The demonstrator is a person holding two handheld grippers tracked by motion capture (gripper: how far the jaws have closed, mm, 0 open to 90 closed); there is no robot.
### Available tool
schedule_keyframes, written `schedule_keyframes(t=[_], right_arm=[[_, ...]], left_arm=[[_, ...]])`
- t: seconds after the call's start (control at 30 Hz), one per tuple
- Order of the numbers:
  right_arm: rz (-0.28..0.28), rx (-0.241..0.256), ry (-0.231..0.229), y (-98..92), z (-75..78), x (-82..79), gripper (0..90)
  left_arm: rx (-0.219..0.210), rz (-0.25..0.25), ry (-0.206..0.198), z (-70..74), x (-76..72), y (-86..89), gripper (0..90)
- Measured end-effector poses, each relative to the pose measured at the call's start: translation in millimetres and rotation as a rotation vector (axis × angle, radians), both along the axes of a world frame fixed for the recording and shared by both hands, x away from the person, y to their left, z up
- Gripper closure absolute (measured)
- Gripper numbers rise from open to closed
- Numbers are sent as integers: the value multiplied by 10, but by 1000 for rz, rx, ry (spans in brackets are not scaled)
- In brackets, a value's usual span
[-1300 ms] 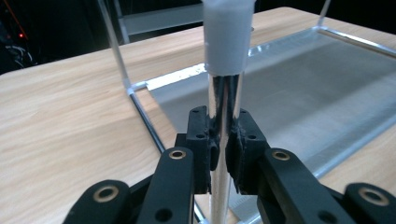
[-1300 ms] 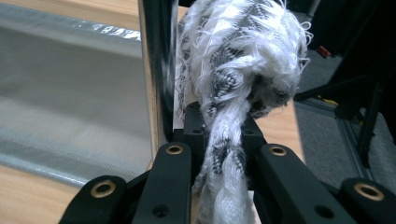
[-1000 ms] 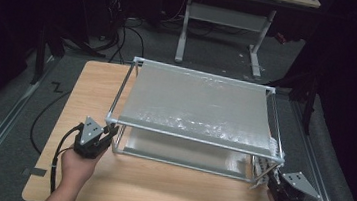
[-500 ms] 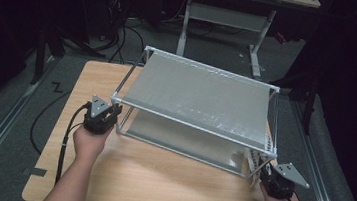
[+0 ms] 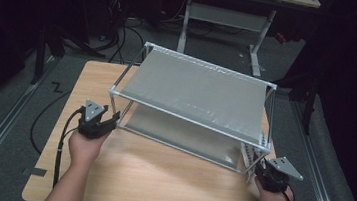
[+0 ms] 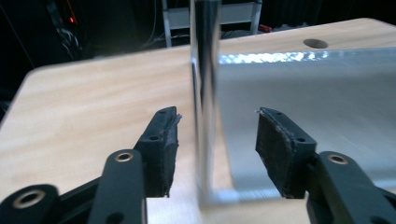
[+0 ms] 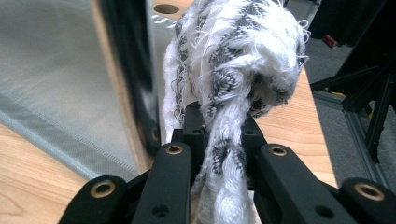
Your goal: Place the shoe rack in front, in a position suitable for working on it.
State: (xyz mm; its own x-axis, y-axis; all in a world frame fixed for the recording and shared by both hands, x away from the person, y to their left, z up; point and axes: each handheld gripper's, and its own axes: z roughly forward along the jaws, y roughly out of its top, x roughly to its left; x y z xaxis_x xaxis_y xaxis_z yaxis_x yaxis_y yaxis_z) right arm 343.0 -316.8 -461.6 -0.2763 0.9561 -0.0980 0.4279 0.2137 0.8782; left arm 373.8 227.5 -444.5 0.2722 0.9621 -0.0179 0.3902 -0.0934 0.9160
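Observation:
A two-shelf rack (image 5: 197, 92) with a white metal frame and grey fabric shelves stands askew on the wooden table (image 5: 158, 179). My left gripper (image 5: 106, 123) is at its near-left corner. In the left gripper view it (image 6: 217, 149) is open, the rack's shiny upright post (image 6: 205, 93) standing between the jaws without touching either pad. My right gripper (image 5: 259, 172) is at the near-right corner. In the right gripper view it (image 7: 219, 135) is shut on a white and grey braided cord (image 7: 238, 60), which hangs by the rack's dark corner post (image 7: 135, 70).
The table's front half is bare wood (image 5: 168, 175). A round hole (image 6: 315, 43) marks the tabletop's far side. Beyond the table stand a white desk frame (image 5: 225, 15) and cables (image 5: 123, 34) on the dark floor. A black cable (image 5: 61, 143) trails from the left gripper.
The rack's left end has swung away from me, so its front edge now slants. My left hand moved forward with that corner. The right gripper stayed near the right corner.

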Motion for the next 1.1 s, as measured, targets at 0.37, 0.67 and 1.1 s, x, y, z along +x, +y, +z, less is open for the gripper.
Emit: schedule_keyframes(t=[0.37, 0.67, 1.1], right_arm=[[66, -12, 3, 194, -7, 48, 793], [139, -24, 24, 532, -39, 96, 793], [339, -15, 19, 1007, 6, -219, 791]], left_arm=[[20, -90, 14, -16, -688, -173, 512], [46, -170, 33, -140, -794, -350, 485], [42, -219, 8, -126, -850, -516, 435]])
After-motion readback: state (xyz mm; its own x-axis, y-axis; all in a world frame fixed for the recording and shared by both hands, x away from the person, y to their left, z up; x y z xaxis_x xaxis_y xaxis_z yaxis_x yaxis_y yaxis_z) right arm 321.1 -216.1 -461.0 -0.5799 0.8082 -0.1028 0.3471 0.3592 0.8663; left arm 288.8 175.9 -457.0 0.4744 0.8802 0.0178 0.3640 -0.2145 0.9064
